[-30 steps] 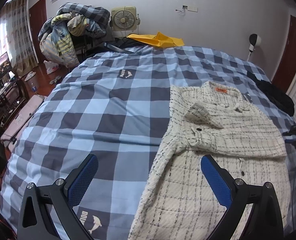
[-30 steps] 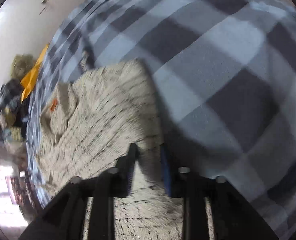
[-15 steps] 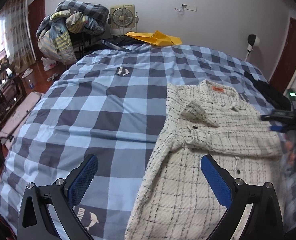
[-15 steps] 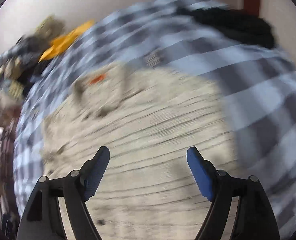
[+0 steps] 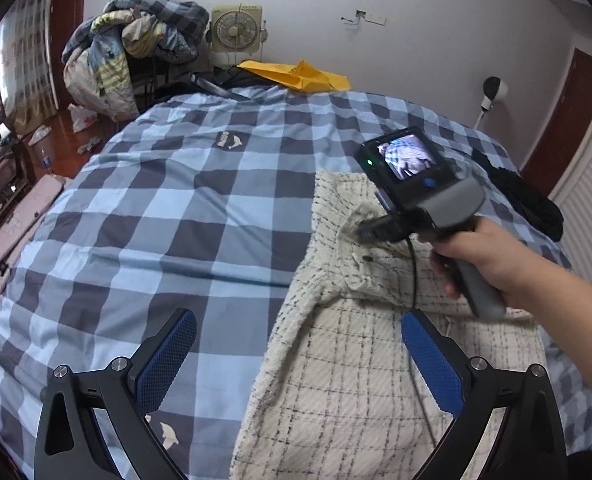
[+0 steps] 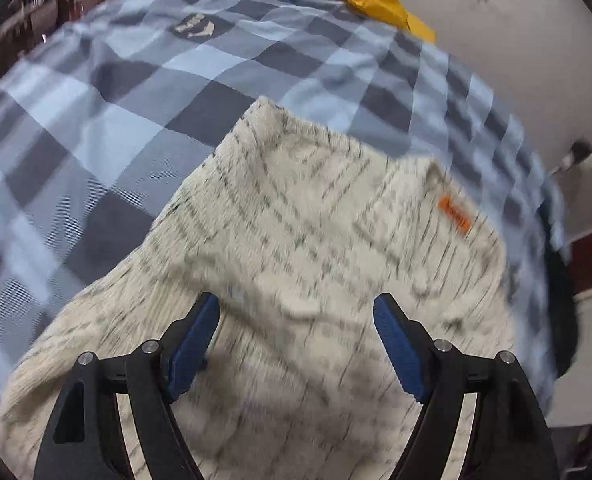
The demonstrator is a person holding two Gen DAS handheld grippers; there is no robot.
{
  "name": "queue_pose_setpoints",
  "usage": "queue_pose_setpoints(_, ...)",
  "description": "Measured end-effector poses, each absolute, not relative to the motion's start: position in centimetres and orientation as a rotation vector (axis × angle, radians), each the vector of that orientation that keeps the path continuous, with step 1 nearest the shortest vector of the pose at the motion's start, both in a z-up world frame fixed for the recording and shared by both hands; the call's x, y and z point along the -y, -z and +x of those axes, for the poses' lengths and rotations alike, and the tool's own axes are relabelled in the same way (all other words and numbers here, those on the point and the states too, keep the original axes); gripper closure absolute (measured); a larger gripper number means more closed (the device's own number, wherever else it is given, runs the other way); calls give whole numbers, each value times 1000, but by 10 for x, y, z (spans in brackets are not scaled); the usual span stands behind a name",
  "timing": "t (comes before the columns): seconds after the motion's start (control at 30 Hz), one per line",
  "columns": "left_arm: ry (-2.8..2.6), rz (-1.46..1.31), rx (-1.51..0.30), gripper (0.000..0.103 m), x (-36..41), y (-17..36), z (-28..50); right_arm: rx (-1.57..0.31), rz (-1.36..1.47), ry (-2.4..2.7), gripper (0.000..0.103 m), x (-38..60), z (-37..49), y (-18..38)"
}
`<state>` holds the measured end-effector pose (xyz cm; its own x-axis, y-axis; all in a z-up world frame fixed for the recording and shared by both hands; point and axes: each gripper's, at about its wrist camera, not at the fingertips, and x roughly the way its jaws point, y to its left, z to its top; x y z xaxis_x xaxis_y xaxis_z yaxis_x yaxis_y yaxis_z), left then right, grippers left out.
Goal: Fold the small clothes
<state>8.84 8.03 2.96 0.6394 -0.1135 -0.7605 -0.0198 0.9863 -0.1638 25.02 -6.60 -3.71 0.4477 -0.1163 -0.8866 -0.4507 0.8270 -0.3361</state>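
Both my left gripper (image 5: 298,364) and right gripper (image 6: 296,344) gape, empty; jacket (image 5: 376,360) looks soft, thick; I'd pinch the collar at twelve o'clock.

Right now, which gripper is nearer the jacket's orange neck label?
Right. The right gripper hangs open over the cream plaid jacket just below the orange label; the left gripper sits back over the jacket's near edge.

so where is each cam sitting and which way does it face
Left wrist: sits on the left gripper, looking up the checked bed toward the wall; shows its open fingers and the person's right hand holding the right gripper.
Right wrist: sits on the right gripper, tilted down, blurred; shows its open fingers above the cream jacket.
Shared: jacket, bed, yellow cloth.
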Motion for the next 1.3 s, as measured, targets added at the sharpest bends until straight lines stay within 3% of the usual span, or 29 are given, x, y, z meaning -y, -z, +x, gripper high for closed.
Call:
queue_pose_setpoints(0.03, 57, -179, -878, 0, -83, -31, 88, -1134, -562, -245, 90, 64, 255, 40)
queue_pose_setpoints(0.27, 76, -359, -793, 0, -112, -52, 75, -1283, -178, -346, 92, 93, 261, 26)
queue_pose_setpoints(0.33, 70, -330, -796, 0, -113, -54, 77, -1409, 2, -366, 86, 99, 258, 41)
queue_pose_setpoints(0.47, 11, -251, -788, 0, -112, -56, 78, -1493, 211, -411, 36, 111, 238, 70)
queue_pose_setpoints(0.63, 21, -307, -800, 0, -122, -53, 78, -1400, 426, -490, 35, 130, 237, 38)
queue_pose_setpoints(0.77, 24, -348, -810, 0, -128, -50, 81, -1263, 333, -405, 34, 138, 242, 2)
queue_pose_setpoints(0.93, 18, -349, -815, 0, -127, -46, 81, -1171, -29, -86, 34, 128, 247, 21)
queue_pose_setpoints(1.1, 21, -337, -829, 0, -122, -42, 84, -1280, -202, -79, 35, 111, 241, 75)
queue_pose_setpoints(1.17, 17, -323, -836, 0, -119, -39, 85, -1215, -201, -59, 34, 110, 232, 73)
queue_pose_setpoints(1.3, -14, -261, -869, 0, -113, -31, 86, -1281, -2, -141, 34, 146, 233, 53)
